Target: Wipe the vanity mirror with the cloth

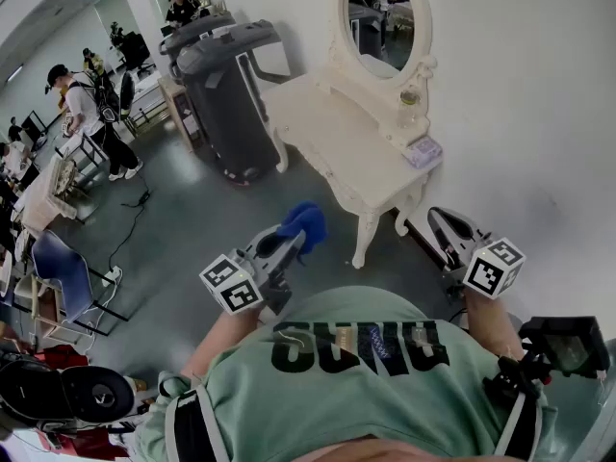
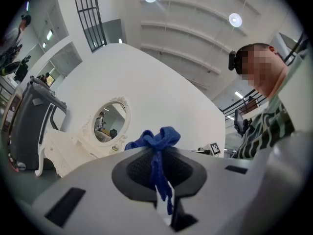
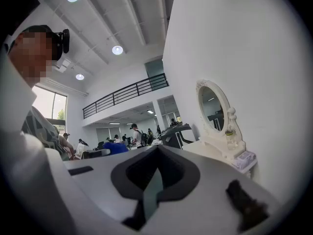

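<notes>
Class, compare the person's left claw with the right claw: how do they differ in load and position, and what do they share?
The left claw is shut on a blue cloth; the right claw is shut on nothing. In the head view the left claw sits over open floor, while the right claw sits close to the white wall. Both carry a marker cube and both are short of the vanity mirror.

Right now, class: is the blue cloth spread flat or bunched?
Bunched: the blue cloth crumples into a wad pinched in the left gripper's shut jaws.
</notes>
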Tool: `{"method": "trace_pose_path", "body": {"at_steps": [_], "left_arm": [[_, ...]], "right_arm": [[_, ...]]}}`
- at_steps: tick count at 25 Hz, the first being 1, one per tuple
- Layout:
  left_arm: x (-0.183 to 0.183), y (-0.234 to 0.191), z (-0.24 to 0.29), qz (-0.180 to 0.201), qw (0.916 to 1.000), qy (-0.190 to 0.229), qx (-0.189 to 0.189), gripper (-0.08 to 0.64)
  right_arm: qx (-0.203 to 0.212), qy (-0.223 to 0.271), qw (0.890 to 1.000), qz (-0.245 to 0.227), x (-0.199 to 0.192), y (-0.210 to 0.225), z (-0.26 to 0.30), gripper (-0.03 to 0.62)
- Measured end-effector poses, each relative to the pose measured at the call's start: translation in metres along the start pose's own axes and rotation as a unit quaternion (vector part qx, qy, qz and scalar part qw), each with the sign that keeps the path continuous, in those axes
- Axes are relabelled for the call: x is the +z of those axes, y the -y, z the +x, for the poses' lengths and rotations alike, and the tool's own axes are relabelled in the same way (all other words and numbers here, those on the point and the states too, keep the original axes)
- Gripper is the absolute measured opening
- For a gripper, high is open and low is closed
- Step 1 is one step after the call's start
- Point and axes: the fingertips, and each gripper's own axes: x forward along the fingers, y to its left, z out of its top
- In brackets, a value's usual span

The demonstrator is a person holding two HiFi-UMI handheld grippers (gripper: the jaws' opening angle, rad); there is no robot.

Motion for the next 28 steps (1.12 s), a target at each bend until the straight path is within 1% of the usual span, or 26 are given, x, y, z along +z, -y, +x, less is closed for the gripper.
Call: {"method": "trace_pose_path", "body": {"at_steps": [10, 14, 16, 18, 21, 23, 28], "left_arm": [[-0.016, 0.019, 0.025, -0.007, 0.9999, -0.006, -0.013, 0.047], [-0.025, 0.031, 0.041, -0.010, 0.9998, -0.010, -0.016, 0.046], [-0.030, 0.039, 0.050, -0.012, 0.9997, -0.012, -0.019, 0.047], [-0.037, 0.046, 0.061, -0.020, 0.9995, -0.011, -0.021, 0.047], [-0.050, 0.056, 0.081, -0.041, 0.9988, -0.011, -0.024, 0.046], [-0.059, 0.063, 0.098, -0.051, 0.9981, -0.017, -0.029, 0.047], [-0.075, 0.076, 0.144, -0.061, 0.9965, -0.039, -0.042, 0.046]], "right_arm": [[0.003, 0.008, 1.000, 0.012, 0.001, 0.016, -0.025, 0.011], [0.014, -0.001, 0.999, 0.034, 0.001, 0.023, -0.041, 0.012], [0.018, -0.004, 0.999, 0.036, -0.002, 0.027, -0.051, 0.012], [0.017, -0.007, 0.999, 0.032, -0.004, 0.032, -0.063, 0.012], [0.009, -0.011, 0.999, 0.035, -0.005, 0.042, -0.086, 0.012], [0.005, -0.010, 0.999, 0.033, -0.003, 0.051, -0.100, 0.012], [-0.002, -0.010, 1.000, 0.024, -0.002, 0.080, -0.124, 0.012]]}}
